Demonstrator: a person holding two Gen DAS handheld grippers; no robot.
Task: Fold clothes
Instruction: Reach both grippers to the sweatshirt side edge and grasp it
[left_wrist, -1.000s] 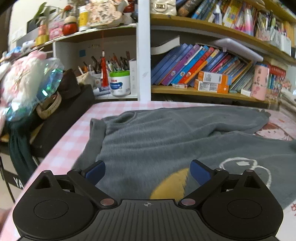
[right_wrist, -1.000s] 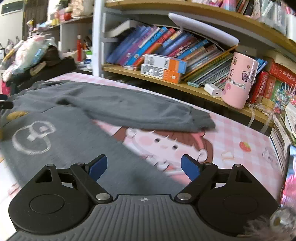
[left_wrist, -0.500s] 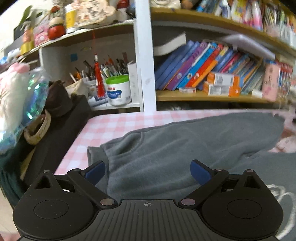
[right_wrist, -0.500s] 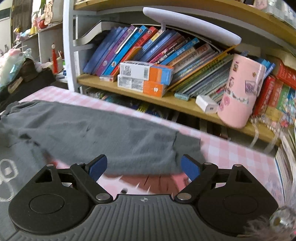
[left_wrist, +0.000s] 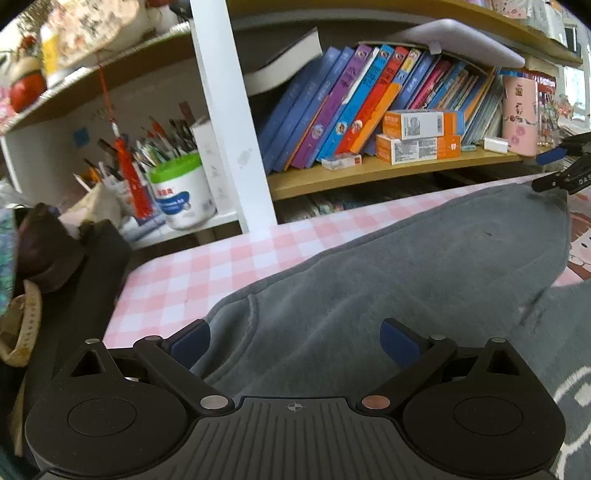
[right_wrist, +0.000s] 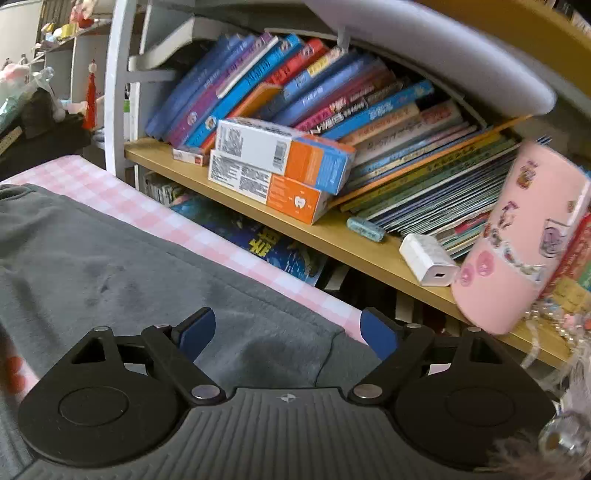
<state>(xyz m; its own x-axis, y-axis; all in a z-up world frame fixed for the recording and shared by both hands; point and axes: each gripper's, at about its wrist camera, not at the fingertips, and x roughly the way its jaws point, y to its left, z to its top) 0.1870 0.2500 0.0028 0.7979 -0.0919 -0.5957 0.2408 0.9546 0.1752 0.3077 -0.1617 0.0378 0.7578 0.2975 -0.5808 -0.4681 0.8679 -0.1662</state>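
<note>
Left gripper (left_wrist: 293, 338) over the grey sweatshirt (left_wrist: 369, 280) on the pink checked tablecloth (left_wrist: 207, 266), jaws wide apart, nothing between the pads — the sleeve runs off toward two o'clock. Right gripper (right_wrist: 288, 332) above the sleeve's cuff (right_wrist: 343, 358), jaws spread but just easing inward, cloth beneath, not pinched — bookshelf (right_wrist: 332, 236) at twelve.

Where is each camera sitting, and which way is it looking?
Left wrist: sits on the left claw, looking along its open fingers over the grey sweater's shoulder toward the bookshelf; the right claw shows at the far right.
Right wrist: sits on the right claw, looking over the sweater's sleeve cuff at the bookshelf; its open fingers show.
Shared: sweater, orange boxes, pink cup, pink checked tablecloth.
</note>
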